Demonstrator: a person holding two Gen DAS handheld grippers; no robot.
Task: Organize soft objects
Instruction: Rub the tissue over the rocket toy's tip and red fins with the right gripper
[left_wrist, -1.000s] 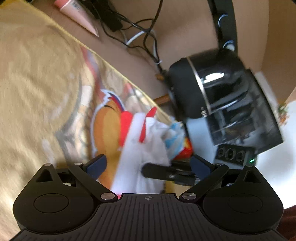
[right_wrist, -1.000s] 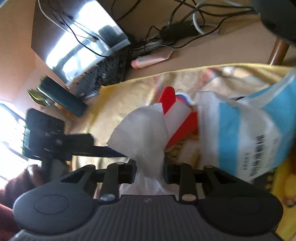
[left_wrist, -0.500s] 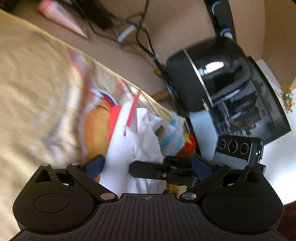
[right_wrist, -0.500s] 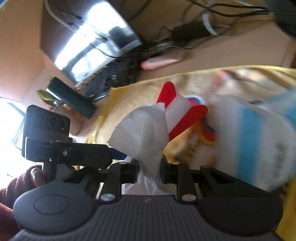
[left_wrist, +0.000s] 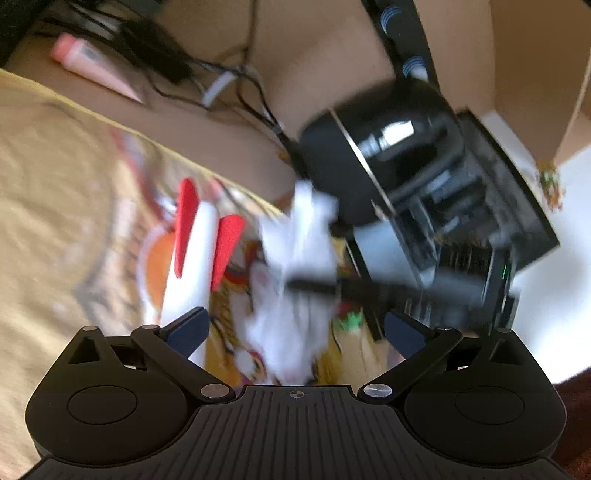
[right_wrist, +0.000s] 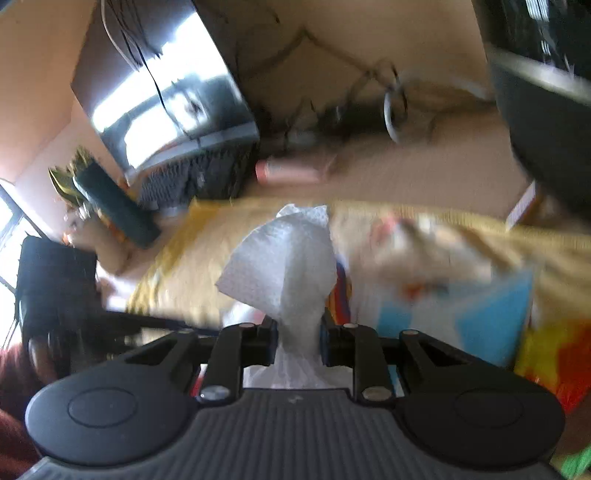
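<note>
The right gripper (right_wrist: 297, 339) is pinching a crumpled white tissue (right_wrist: 284, 266) between its two fingers. The fingers are pressed close on the tissue, and the tissue is sticking up out of them like a little puff. It is hanging above a yellow cloth (right_wrist: 184, 258) with bright cartoon pictures that is lying on the brown worktop (right_wrist: 424, 173).

In the left wrist view, the same tissue (left_wrist: 295, 266) is showing in front, blurry, with the right gripper (left_wrist: 314, 286) reaching in from the right side. The left gripper (left_wrist: 295, 330) is spread wide and is not gripping anything. A white toy with red fins (left_wrist: 199, 240) is lying on the yellow cloth (left_wrist: 55, 203), just beside the left finger (left_wrist: 186, 328) of the left gripper.

A white and blue packet (right_wrist: 461, 317) is lying on the cloth to the right of the tissue. A pink tube (left_wrist: 92, 66) and some black cables (left_wrist: 221, 85) are lying on the worktop past the edge of the cloth. A big shiny black machine (left_wrist: 388, 147) is standing farther back on the right.
</note>
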